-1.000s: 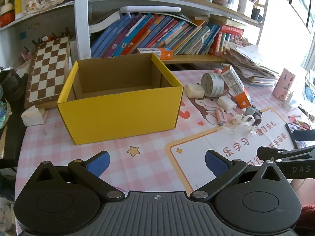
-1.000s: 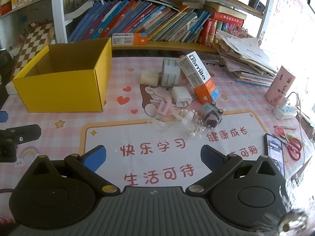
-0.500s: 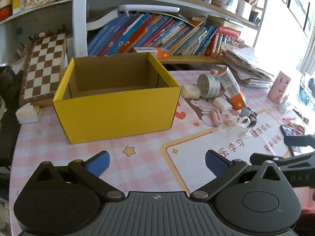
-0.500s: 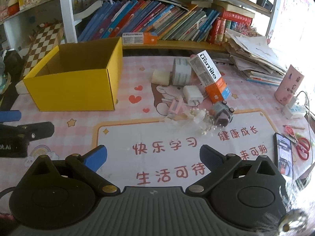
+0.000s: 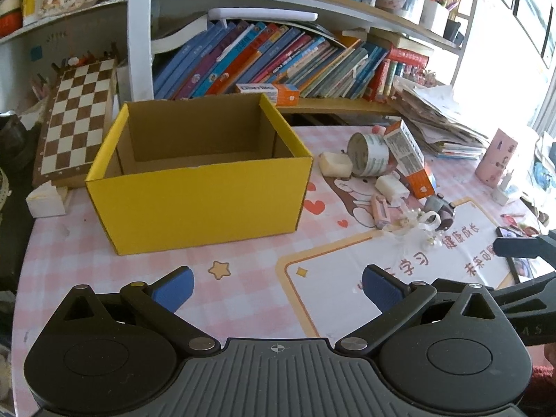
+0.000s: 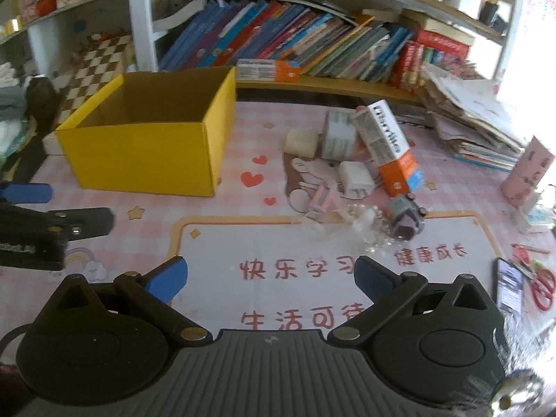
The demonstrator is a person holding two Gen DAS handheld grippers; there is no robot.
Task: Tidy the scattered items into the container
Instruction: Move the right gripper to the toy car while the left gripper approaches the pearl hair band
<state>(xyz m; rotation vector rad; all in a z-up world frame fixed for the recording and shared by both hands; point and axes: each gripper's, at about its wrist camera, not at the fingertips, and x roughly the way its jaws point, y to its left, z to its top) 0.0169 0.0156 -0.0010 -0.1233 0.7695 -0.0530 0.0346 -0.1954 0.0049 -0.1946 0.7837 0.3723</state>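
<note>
Both grippers hang above the pink mat, and neither has anything in it. The left gripper (image 5: 277, 286) has its blue pads spread wide, and the right gripper (image 6: 270, 276) is just as wide, nothing between its jaws.

The yellow box (image 5: 205, 191) sits open-topped on the left of the table (image 5: 243, 278), its long side facing the left camera; nothing shows inside, though its floor is hidden behind the front wall. To its right, well apart, lies the clutter. The toothpaste carton (image 6: 389, 146) is tilted, its long axis running from the far left down to the near right, orange end nearest. It leans against the roll of tape (image 6: 338, 135), which lies on its side. Just left of the roll is a pale block (image 6: 300, 142). In front, a white charger (image 6: 354, 177), a pink clip-like thing (image 6: 321, 199), and a small grey toy (image 6: 405, 215) crowd close together, with a tangle of clear plastic and beads (image 6: 361, 224) touching them; its shape is hard to make out.

A chessboard (image 5: 78, 121) leans behind the box. A phone (image 6: 509, 288) and scissors (image 6: 542, 288) lie at the right edge, blurred.
</note>
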